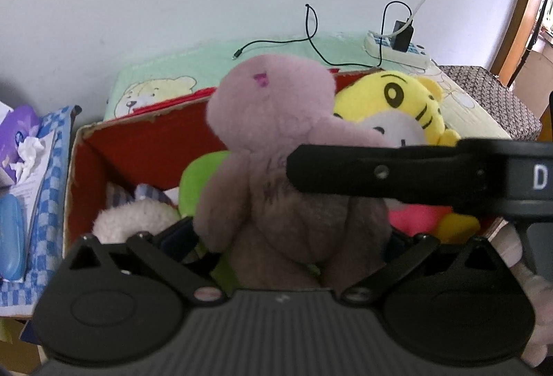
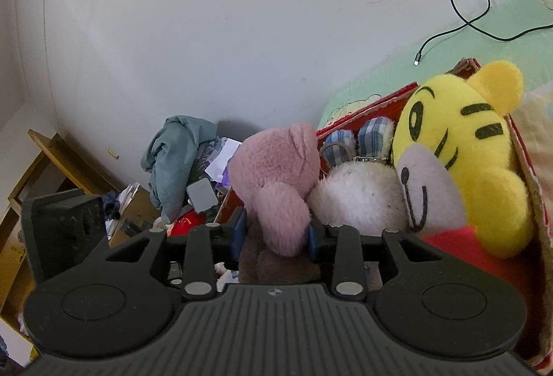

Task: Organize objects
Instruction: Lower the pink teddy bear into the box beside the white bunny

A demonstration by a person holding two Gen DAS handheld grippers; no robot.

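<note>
we are pinching the fluffy pink plush bear (image 2: 276, 182) in the right gripper (image 2: 276, 237) over the red cardboard box's (image 1: 83, 147) near edge; the left gripper (image 1: 293, 237) is gaping wide around it, unpressed. we should be lowering it beside the yellow plush tiger (image 2: 463, 140).

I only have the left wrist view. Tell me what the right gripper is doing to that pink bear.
Observer: The right gripper is shut on the pink bear; its blue pads pinch one rounded limb from both sides.
Operator: Now report what sits behind the bear in the box.
Observer: A white plush with plaid ears lies there, inside the red box, pressed against the muzzle of the yellow tiger.
</note>
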